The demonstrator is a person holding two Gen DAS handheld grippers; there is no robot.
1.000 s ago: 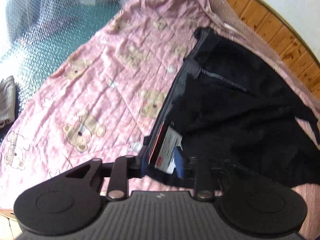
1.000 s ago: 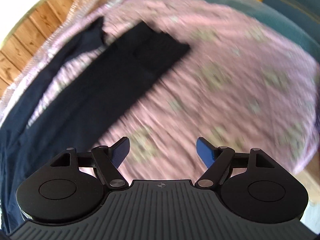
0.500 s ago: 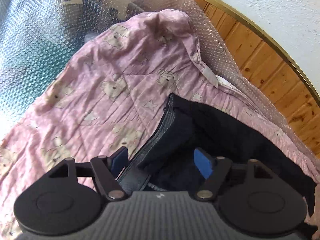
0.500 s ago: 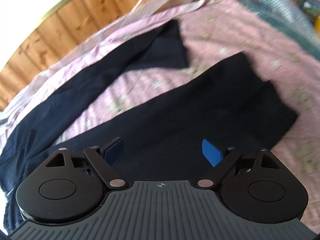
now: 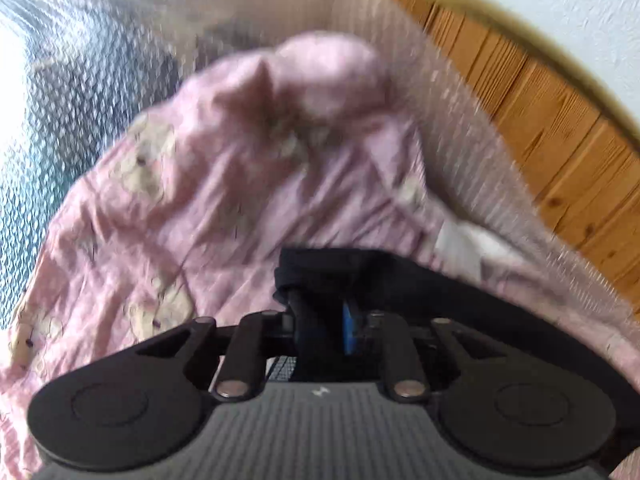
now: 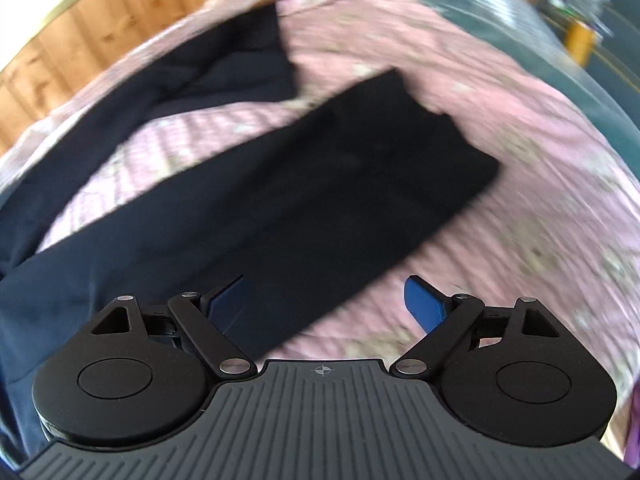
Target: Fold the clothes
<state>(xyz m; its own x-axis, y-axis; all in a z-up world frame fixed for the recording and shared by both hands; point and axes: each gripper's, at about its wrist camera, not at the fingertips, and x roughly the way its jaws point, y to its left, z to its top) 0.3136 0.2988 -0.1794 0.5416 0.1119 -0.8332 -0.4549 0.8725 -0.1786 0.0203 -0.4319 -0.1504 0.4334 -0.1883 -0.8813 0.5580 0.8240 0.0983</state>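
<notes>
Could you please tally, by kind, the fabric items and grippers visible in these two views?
Dark trousers: 1
Pink bear-print quilt: 1
Hand-held grippers: 2, the left hand-held gripper shut on the trousers' edge, the right hand-held gripper open
Total: 4

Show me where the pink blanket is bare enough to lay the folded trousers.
Right of the dark navy trousers, the pink bear-print blanket lies bare up to its edge. A narrower bare strip sits between the two legs. The wooden-wall side is crowded: the left tongs clamp bunched fabric there.
</notes>
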